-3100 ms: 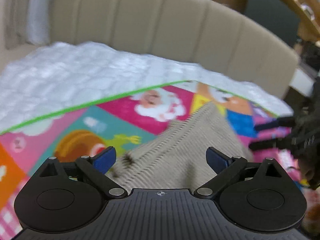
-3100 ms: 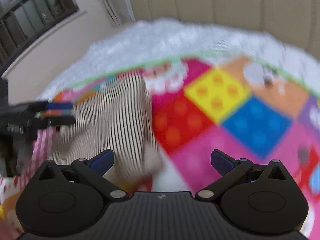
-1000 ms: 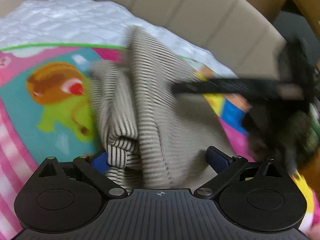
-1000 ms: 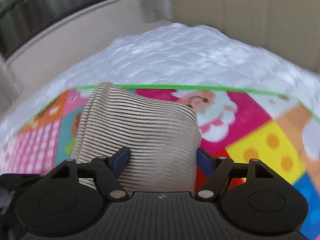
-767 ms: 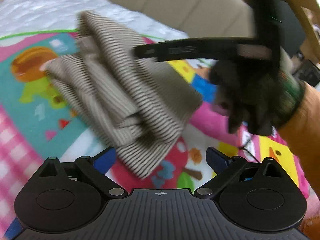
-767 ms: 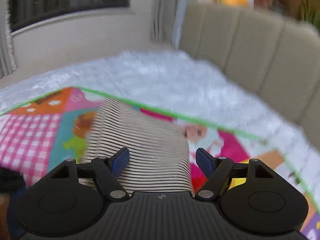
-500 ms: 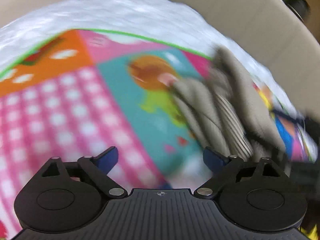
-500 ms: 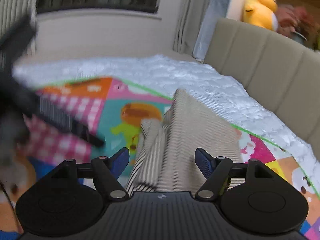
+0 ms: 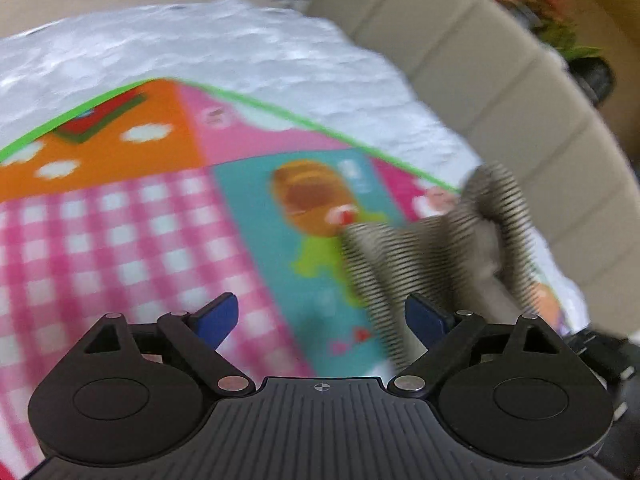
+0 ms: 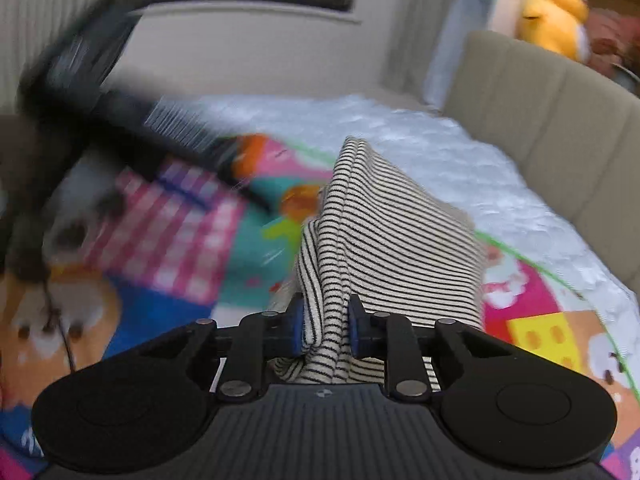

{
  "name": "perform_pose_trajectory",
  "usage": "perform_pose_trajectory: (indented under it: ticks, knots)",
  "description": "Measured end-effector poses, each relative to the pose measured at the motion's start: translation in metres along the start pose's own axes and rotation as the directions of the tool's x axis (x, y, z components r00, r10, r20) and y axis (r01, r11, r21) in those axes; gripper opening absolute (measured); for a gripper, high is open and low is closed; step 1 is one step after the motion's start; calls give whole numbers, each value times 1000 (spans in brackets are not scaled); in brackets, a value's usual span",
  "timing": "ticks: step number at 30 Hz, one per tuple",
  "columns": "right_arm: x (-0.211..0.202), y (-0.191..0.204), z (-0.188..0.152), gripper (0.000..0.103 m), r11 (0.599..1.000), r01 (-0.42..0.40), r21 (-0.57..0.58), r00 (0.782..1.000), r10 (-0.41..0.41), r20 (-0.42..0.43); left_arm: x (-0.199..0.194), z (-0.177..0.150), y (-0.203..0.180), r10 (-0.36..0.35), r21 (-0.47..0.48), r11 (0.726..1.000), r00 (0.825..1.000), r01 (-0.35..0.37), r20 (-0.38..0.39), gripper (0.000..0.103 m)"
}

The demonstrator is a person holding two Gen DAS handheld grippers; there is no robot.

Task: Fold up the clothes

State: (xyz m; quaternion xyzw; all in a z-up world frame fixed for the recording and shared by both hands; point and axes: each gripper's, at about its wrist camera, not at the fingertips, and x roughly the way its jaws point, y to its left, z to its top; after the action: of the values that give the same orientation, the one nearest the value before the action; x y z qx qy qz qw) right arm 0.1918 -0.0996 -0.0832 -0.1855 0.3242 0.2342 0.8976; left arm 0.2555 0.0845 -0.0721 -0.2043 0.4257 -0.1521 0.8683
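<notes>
Your left tool (image 9: 320, 316) hangs spread over the colourful play mat (image 9: 120, 240). Your right tool (image 10: 326, 328), jaws just closed, pinches the striped garment (image 10: 380, 232) above the mat; only its view shows the yellow plush toy (image 10: 554, 12).

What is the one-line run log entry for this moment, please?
left gripper: open, empty | right gripper: just closed on striped garment | mat: under garment

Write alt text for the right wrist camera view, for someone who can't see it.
The right gripper has just closed on a bunched black-and-cream striped garment, lifting it above a colourful play mat on a white quilted bed. The left gripper blurs past at left.
</notes>
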Motion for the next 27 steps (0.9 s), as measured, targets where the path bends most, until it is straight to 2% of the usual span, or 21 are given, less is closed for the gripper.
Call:
perform_pose_trajectory:
  ticks: [2, 5, 9, 12, 13, 15, 16, 17, 19, 23, 26, 27]
  knots:
    - [11, 17, -8, 23, 999, 24, -43, 1000, -24, -16, -6, 1, -20, -42, 73, 997, 999, 39, 30, 94]
    - [16, 46, -17, 29, 979, 118, -166, 993, -116, 16, -18, 0, -48, -101, 185, 979, 991, 83, 90, 93]
    - [18, 62, -23, 32, 960, 164, -225, 986, -161, 31, -16, 7, -69, -170, 190, 970, 980, 149, 100, 85]
    - [13, 59, -24, 34, 965, 150, -214, 989, -146, 38, 2, 10, -75, -220, 159, 965, 974, 210, 46, 85]
    - [9, 55, -23, 39, 971, 131, -199, 991, -125, 42, 13, 12, -76, -222, 152, 964, 975, 217, 17, 85]
    - [-3, 43, -23, 43, 985, 70, -158, 997, -63, 48, 29, 13, -71, -160, 140, 977, 987, 161, -16, 78]
    - [-11, 36, -23, 48, 990, 41, -132, 998, -34, 55, 36, 14, -68, -129, 139, 982, 991, 131, -28, 77]
    - [-20, 29, -23, 58, 994, 25, -111, 997, -17, 71, 39, 15, -64, -108, 140, 984, 994, 111, -29, 76]
    - [-38, 14, -24, 66, 998, -7, -69, 994, 14, 106, 42, 16, -55, -86, 141, 986, 996, 89, -29, 76]
    - [-63, -16, -22, 69, 999, 14, 36, 979, -21, 203, 50, 13, -46, -71, 164, 984, 997, 76, -36, 76]
    - [-57, -36, -22, 69, 985, 59, 160, 975, -91, 201, 53, 11, -45, -70, 183, 980, 997, 75, -36, 76]
    - [-49, -40, -24, 69, 979, 63, 193, 979, -98, 178, 54, 11, -44, -72, 181, 980, 997, 77, -37, 77]
